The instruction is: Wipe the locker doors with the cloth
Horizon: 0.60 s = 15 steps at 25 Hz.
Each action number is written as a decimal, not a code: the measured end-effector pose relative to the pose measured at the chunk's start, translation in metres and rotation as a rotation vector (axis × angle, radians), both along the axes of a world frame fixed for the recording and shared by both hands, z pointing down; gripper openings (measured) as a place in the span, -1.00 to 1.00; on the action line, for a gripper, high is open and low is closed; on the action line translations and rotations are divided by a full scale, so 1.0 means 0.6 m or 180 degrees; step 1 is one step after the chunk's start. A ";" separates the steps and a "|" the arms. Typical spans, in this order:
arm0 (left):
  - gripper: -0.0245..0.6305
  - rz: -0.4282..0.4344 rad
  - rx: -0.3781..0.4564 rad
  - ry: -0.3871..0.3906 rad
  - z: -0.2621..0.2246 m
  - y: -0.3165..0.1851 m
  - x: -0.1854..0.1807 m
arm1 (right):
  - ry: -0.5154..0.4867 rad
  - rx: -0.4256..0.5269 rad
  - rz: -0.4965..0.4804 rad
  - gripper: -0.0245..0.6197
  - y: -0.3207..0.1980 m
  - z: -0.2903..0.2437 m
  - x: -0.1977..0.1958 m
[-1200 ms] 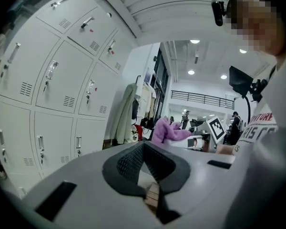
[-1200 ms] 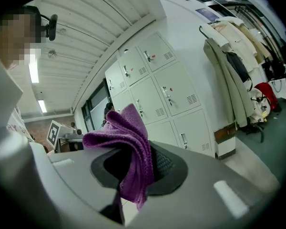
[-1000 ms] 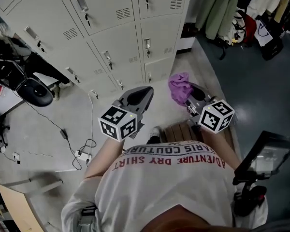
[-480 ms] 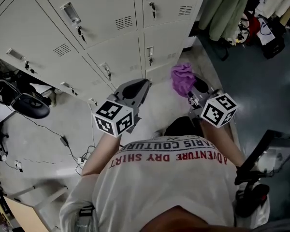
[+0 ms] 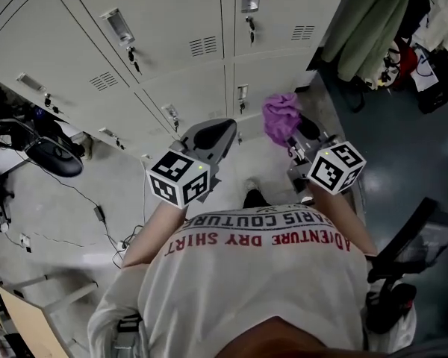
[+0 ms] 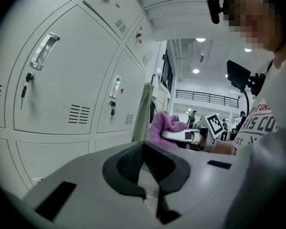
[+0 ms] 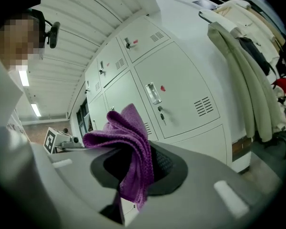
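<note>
The right tool [image 5: 297, 142] is clenched on the purple cloth [image 5: 281, 118]. In the right gripper view the cloth [image 7: 128, 147] is pinched between the jaws of the right tool [image 7: 148, 171]. One fold hangs down over the dark pads and the rest bunches up above them. From the head view the cloth sticks out past the tool's tip, pointing toward the grey locker doors [image 5: 172, 28]. It appears clear of the doors, though no view shows the gap plainly.

The left tool [image 5: 222, 133] is held just beside the right one, at about the same height and also facing the lockers. Its own view shows the left tool [image 6: 150, 180] with its jaws drawn together and nothing between them. The cloth [image 6: 164, 128] and the right tool [image 6: 186, 135] show just beyond it, with the locker doors [image 6: 71, 89] on the left.

The cloth covers most of the right tool's pads, so the grip point itself is hidden. The lockers run out of the head view at the top and left. Coats [image 5: 373, 21] hang to the right of the lockers, partly cut off. A dark chair [image 5: 52, 155] and cables [image 5: 97, 215] lie on the floor at left, too dim to make out well.
</note>
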<state>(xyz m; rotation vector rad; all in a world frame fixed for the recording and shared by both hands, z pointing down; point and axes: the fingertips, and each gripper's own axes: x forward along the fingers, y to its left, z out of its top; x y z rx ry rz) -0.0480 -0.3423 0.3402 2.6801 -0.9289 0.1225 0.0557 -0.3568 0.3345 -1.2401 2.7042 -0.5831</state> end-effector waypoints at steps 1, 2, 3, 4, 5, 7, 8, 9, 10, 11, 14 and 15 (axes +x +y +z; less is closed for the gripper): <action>-0.92 -0.0012 -0.0027 -0.0016 0.006 -0.011 0.004 | -0.0017 -0.0025 -0.0021 -0.71 -0.010 0.006 0.002; -0.92 -0.0019 -0.0060 -0.0034 0.013 -0.021 0.009 | -0.0030 -0.0056 -0.0041 -0.70 -0.020 0.013 0.004; -0.92 -0.0021 -0.0092 -0.0052 0.021 -0.031 0.014 | -0.0037 -0.0089 -0.0059 -0.71 -0.029 0.022 0.006; -0.92 -0.0023 -0.0120 -0.0069 0.028 -0.040 0.018 | -0.0040 -0.0121 -0.0075 -0.71 -0.036 0.031 0.009; -0.92 -0.0028 -0.0142 -0.0079 0.035 -0.049 0.023 | -0.0042 -0.0154 -0.0085 -0.71 -0.044 0.041 0.012; -0.92 -0.0055 -0.0174 -0.0073 0.046 -0.065 0.029 | -0.0063 -0.0206 -0.0093 -0.71 -0.062 0.056 0.019; -0.92 -0.0077 -0.0184 -0.0065 0.049 -0.072 0.030 | -0.0081 -0.0221 -0.0095 -0.71 -0.073 0.061 0.022; -0.92 -0.0100 -0.0193 -0.0061 0.053 -0.080 0.031 | -0.0099 -0.0227 -0.0101 -0.71 -0.085 0.064 0.024; -0.92 -0.0123 -0.0201 -0.0060 0.055 -0.087 0.030 | -0.0114 -0.0220 -0.0111 -0.71 -0.097 0.065 0.024; -0.92 -0.0145 -0.0209 -0.0062 0.058 -0.093 0.029 | -0.0123 -0.0200 -0.0122 -0.71 -0.110 0.066 0.023; -0.92 -0.0204 -0.0224 -0.0063 0.065 -0.106 0.024 | -0.0149 -0.0087 -0.0119 -0.71 -0.146 0.063 0.018; -0.92 -0.0226 -0.0228 -0.0062 0.066 -0.110 0.021 | -0.0160 -0.0040 -0.0111 -0.71 -0.159 0.062 0.015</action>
